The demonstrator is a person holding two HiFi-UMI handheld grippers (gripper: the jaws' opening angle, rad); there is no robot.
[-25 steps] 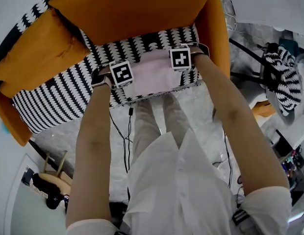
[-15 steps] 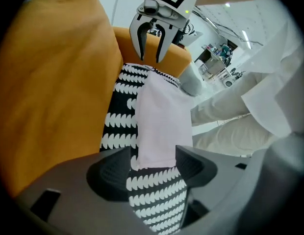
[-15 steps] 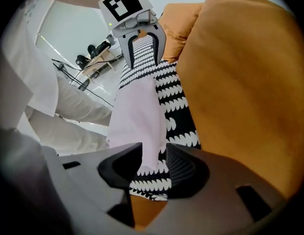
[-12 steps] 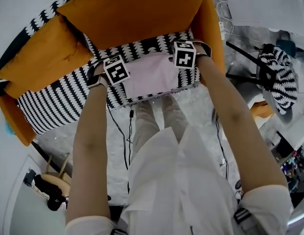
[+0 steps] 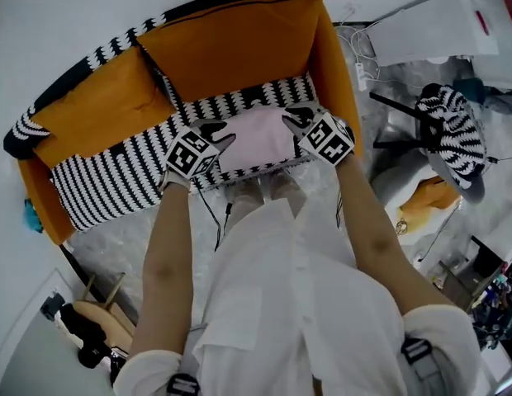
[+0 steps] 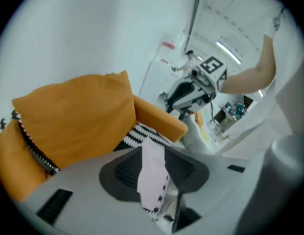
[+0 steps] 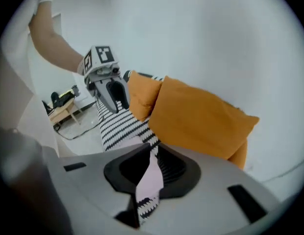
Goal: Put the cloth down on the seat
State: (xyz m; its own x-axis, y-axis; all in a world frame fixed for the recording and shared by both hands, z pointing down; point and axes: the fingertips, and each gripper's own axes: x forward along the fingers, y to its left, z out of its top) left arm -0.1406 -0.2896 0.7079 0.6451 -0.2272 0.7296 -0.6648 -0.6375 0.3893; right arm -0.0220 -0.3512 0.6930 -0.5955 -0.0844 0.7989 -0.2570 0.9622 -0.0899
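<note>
White wall ran behind an orange sofa w/ b&w striped base. Floor was pale grey, mottled, w/ a black cable across it. Low wooden table stood at lower left. B&w patterned chair stood at right, near a white tabletop. Ceiling strip lights were lit.

Bright even indoor light, soft shadows; strong fisheye bending at edges, dark vignetted corners
</note>
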